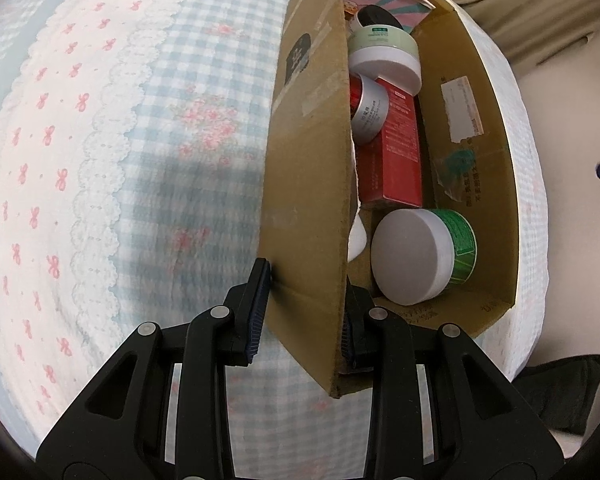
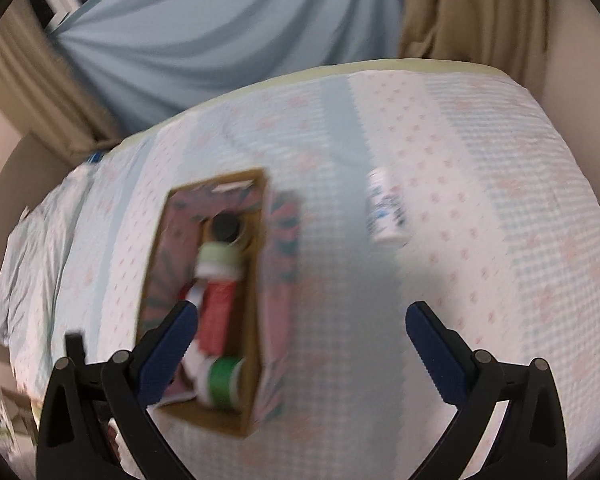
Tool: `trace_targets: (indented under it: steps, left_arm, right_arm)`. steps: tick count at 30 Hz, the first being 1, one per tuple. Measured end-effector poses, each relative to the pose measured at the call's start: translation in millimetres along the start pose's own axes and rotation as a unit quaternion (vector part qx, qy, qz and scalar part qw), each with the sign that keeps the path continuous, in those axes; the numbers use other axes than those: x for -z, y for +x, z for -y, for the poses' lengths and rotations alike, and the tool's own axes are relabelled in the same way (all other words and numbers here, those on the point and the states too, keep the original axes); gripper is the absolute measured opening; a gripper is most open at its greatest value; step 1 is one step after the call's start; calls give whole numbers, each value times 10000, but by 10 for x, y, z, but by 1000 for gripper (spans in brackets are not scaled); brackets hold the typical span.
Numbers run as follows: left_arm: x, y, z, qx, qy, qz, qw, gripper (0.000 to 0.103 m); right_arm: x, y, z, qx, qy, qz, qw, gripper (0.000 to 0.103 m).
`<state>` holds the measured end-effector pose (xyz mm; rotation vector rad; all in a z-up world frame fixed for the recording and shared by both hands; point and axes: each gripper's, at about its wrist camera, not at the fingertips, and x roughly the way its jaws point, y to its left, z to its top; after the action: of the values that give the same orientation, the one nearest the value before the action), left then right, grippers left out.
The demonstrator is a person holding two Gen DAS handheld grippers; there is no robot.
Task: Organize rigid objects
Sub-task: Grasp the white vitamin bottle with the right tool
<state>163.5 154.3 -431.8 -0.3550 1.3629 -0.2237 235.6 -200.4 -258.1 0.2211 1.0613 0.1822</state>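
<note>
- Our left gripper (image 1: 304,316) has its fingers closed on the side wall of the cardboard box (image 1: 308,208), one pad outside and one inside, near the box's near corner. The box rests on the bed (image 1: 100,140), over the checked and bow-print bedspread.
- Already in the box, as the left wrist view shows: a white-lidded jar with a green label (image 1: 424,256) at the near end; a red carton (image 1: 396,152) lying along the floor of the box; a red jar with a silver lid (image 1: 368,110) leaning on it; a pale green jar with a white lid (image 1: 384,54) further back; and a black-capped item (image 1: 376,16) at the far end, too hidden to name.
- A white rounded thing shows just behind the gripped wall; we cannot tell what it is.
- Our right gripper (image 2: 300,340) hangs above the bed with its fingers spread wide, holding nothing.
- Still outside the box: one white bottle with blue print (image 2: 386,212), lying on the bedspread well apart from the box, to its right in the right wrist view. The view is blurred, so we cannot read its label.
- Judgement: the task looks mostly done. Five or more items are packed and we see one left to collect. The empty right gripper seems best placed to fetch it while the left steadies the box.
- There looks to be free space along the box's right side for the bottle.
</note>
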Motion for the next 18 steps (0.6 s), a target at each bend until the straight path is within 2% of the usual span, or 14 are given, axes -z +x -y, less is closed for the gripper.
trace_targets:
  steps: [5,11,13,18]
  left_arm:
    - [15,-8,-26,3,-174,43,9998,27]
    - [61,-16,40,-200,-102,124,9997,27]
    - [64,-21,49,-210,-152,152,9995,27]
    - [88,-19,102,-307,-173,213,9992,27]
  right_arm:
    - [-424,394,493,1,344,-52,9994,103]
    - [-790,1200,912,-50,652,-544,9964,103]
    - [-836,1464,968,-54,660,-716,9952,95]
    - [-827,1933,979,24,578,-1005,9933,85]
